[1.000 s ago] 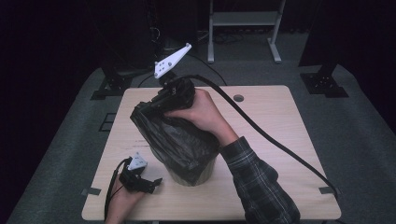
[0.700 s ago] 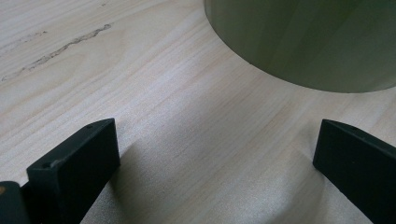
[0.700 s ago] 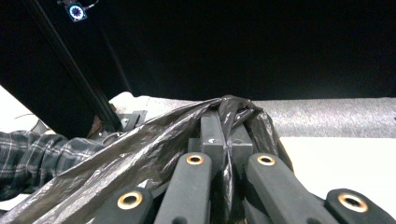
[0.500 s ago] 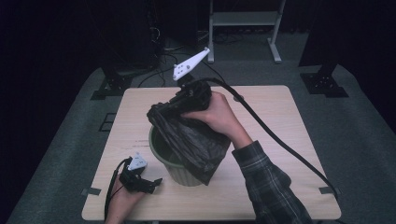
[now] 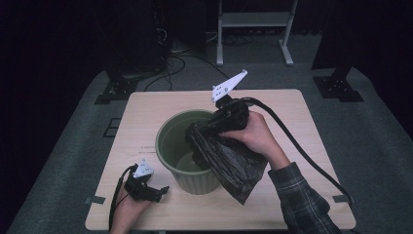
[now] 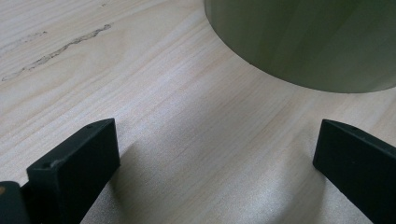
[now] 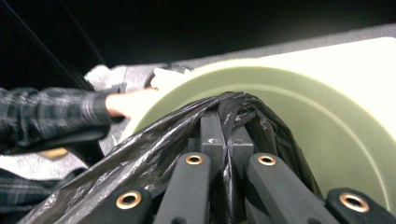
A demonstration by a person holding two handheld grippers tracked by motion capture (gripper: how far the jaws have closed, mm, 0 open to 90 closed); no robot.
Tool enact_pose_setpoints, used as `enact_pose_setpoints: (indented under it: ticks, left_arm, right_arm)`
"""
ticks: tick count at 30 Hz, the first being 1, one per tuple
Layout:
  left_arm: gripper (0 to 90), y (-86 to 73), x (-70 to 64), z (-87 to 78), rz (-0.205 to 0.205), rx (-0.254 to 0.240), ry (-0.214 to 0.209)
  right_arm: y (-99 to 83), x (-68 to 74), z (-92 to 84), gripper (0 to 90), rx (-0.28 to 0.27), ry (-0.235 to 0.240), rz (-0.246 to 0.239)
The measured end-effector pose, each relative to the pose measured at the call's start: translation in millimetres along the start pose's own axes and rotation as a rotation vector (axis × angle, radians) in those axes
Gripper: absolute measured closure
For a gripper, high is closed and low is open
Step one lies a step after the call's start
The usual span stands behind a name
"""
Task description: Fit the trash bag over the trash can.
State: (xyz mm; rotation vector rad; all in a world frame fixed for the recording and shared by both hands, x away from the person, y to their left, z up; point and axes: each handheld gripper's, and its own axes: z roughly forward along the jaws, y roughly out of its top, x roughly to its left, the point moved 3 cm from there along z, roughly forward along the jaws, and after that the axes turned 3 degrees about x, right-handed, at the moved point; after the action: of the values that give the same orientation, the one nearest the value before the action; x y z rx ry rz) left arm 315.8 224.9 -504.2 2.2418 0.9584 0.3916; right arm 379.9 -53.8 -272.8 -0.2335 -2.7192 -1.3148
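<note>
A green bin [image 5: 187, 161] stands upright on the tabletop [image 5: 287, 112], near the middle and somewhat toward the person's edge. The right gripper [image 5: 214, 127], held in the person's right hand [image 5: 253, 136], hangs over the bin's far right rim, its grey three-cornered plate [image 5: 229, 87] pointing up and away. Its jaws are clamped tight on a fold of the black bag [image 5: 226, 161]; in the right gripper view the crinkled plastic [image 7: 140, 154] is pinched between the two pads and drapes over both sides of the linkage, with the bin's pale inner wall [image 7: 327, 140] just beyond. The bag hangs partly inside the bin's opening and partly down over its right rim, toward the near right part of the tabletop. The left gripper [image 5: 163, 191] lies on the tabletop by the near left corner, just beside the bin's base, held by the left hand [image 5: 127, 209]. Its jaws stand wide apart with bare wood [image 6: 210, 154] between them, and the bin's outer wall [image 6: 303, 42] is close ahead.
</note>
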Motion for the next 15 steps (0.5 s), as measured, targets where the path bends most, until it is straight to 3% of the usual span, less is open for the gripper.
enact_pose_setpoints:
  ticks: [8,15]
  left_arm:
    - [0.0,0.0,0.0,0.0,0.000,0.000,0.000]
    - [0.0,0.0,0.0,0.0,0.000,0.000,0.000]
  right_arm:
    - [-5.3,-6.1,22.8,87.8,0.067,-0.030,-0.010]
    - [-8.7,-11.3,36.0,82.3,0.136,-0.106,-0.022]
